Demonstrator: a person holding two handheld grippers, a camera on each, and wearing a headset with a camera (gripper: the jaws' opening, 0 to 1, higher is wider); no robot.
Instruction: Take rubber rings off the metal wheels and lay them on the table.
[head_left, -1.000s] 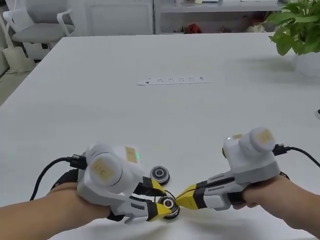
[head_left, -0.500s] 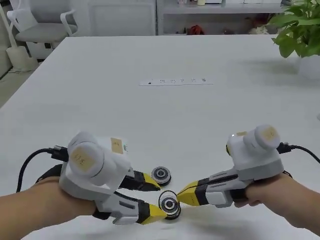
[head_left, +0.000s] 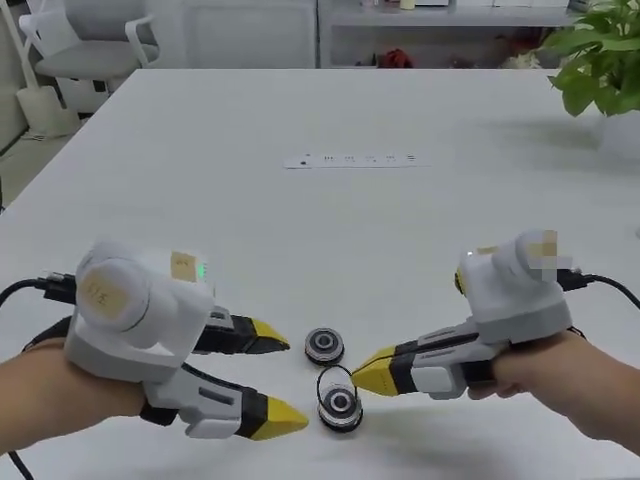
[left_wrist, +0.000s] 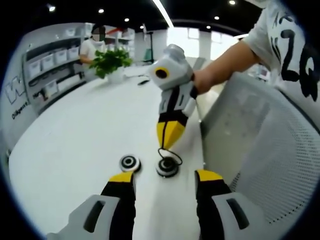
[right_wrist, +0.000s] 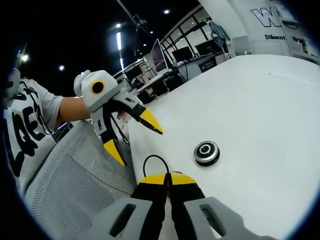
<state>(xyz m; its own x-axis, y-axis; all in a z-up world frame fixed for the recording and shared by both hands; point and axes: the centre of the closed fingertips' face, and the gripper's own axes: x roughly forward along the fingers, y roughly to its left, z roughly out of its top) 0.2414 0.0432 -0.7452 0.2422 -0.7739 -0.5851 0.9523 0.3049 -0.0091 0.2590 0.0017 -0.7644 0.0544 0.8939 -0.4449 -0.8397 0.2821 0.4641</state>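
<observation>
While the right gripper (head_left: 362, 374) has its jaws pressed together on a strand of the rubber ring (head_left: 334, 372), we judge the step in hand to be peeling that ring clear of the near wheel (head_left: 340, 408). The left gripper (head_left: 278, 378) hangs just beside the wheel with its jaws wide apart and holding nothing, so nothing pins the wheel down. To do this well, we would close the left jaws on the wheel's metal body, or press it to the counter (head_left: 350, 240), before drawing the ring up and sideways. Otherwise the wheel may simply ride along with the ring. We would pull slowly and work around the wheel's edge, since a thin band under tension could snap back or slip from the closed tips. Once free, it should be laid flat on bare counter, apart from both wheels.

The ring is a thin black loop, standing up in an arc from the near wheel to the right gripper's yellow tips. Its lower part seems to sit at the wheel, though we cannot tell how much is seated in the groove. The wheel is small, round and dark-rimmed with a bright metal hub, lying flat near the counter's front edge. The far wheel (head_left: 324, 345) lies flat just beyond it and seems to wear its own dark ring.
</observation>
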